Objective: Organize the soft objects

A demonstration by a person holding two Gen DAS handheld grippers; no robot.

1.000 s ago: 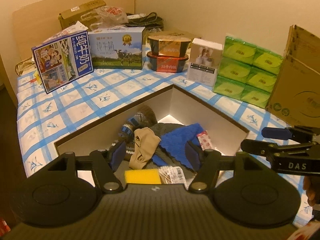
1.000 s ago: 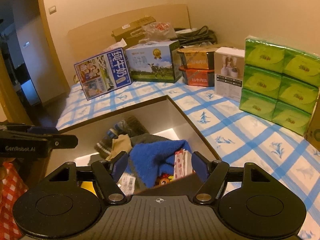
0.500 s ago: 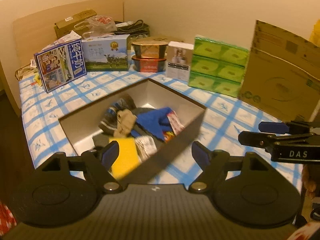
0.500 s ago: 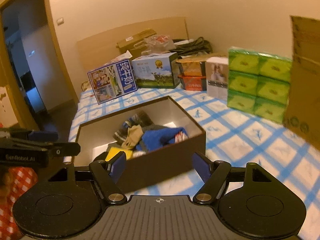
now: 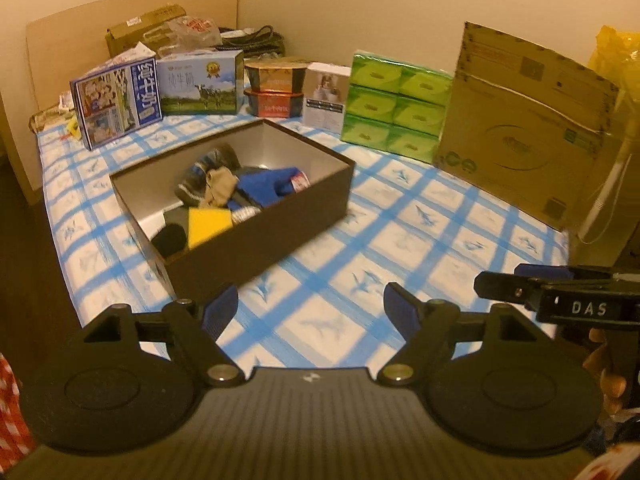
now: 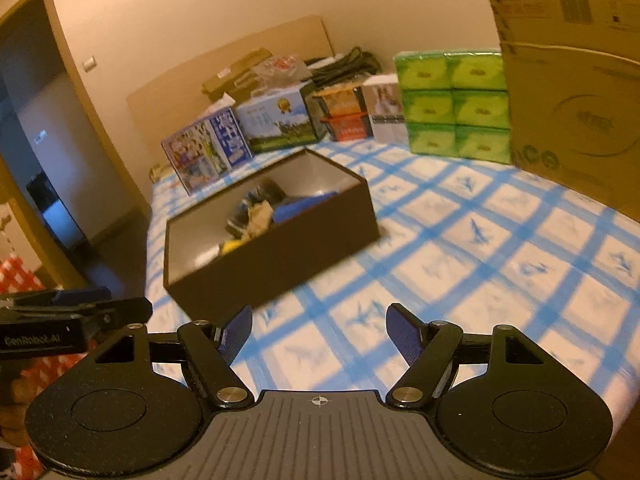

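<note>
We have pulled both grippers back from the dark box (image 5: 256, 236), which now sits well ahead of us toward the bed's left edge with the socks and cloths (image 5: 236, 192) piled inside; the sorting looks done. The left gripper (image 5: 312, 312) has just spread its jaws and holds nothing; the right gripper (image 6: 318, 330) is likewise wide and empty. Both tilt downward over the checked sheet (image 5: 400, 248).
</note>
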